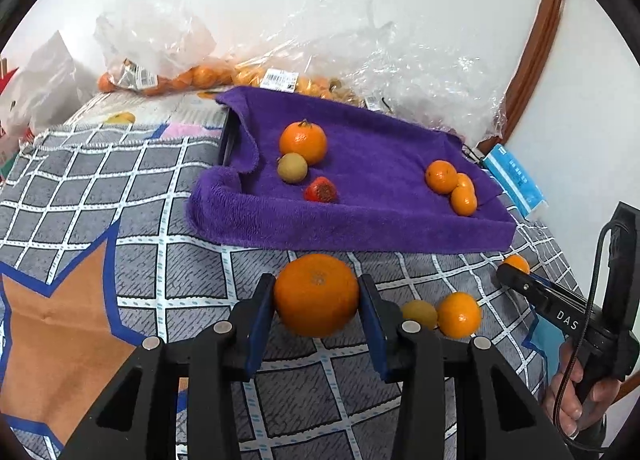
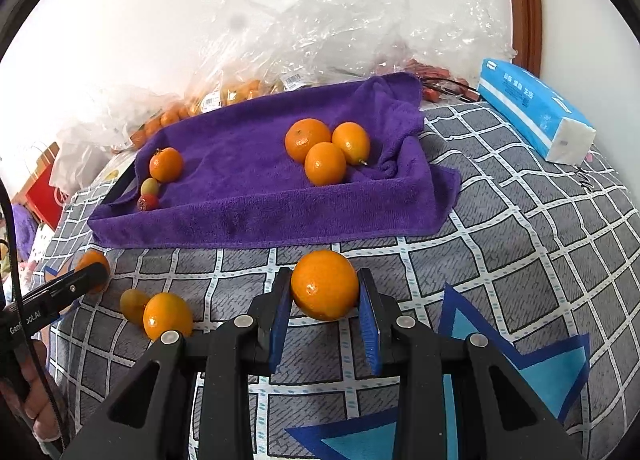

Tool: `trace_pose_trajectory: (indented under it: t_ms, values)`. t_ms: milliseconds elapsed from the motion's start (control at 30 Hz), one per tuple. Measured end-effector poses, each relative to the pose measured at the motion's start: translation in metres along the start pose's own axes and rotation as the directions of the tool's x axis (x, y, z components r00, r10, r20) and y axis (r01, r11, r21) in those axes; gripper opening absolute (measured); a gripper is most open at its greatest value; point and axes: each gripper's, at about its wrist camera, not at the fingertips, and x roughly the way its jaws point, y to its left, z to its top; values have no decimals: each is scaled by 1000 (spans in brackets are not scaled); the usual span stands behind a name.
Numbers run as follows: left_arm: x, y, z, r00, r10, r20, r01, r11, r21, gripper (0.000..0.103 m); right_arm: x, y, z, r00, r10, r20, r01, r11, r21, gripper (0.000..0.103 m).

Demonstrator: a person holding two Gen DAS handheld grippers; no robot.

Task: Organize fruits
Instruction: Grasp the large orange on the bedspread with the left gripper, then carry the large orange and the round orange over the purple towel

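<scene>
The grey checked patchwork cloth (image 1: 80,196) spreads under everything. At its 12 o'clock edge crinkled clear plastic bags of oranges (image 1: 192,72) pile against the wall. A purple towel-lined tray (image 2: 256,216) holds six fruits: four round oranges, one small yellow-green fruit (image 1: 292,167) and one red fruit (image 1: 320,190). At 2 o'clock lies a blue tissue pack (image 2: 532,108). Between the claws sit a loose orange (image 2: 168,316) and a yellowish fruit (image 2: 134,305). Left claw (image 1: 317,300) grips a large orange (image 1: 316,294); right claw (image 2: 325,296) grips a smaller orange (image 2: 324,284).
</scene>
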Motion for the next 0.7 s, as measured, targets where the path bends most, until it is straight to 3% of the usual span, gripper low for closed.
trace_pose_trajectory:
  t_ms: [567,700]
  values:
    - [-13,7,3,996,-4,87,7,999,-36,39,-14,2,-1,998,18,59,-18,1000,-5,32]
    - [-13,9,3,997,-7,83,11,999,-47,39,-17,-3,-5,998,43,39,-44,999,24,32]
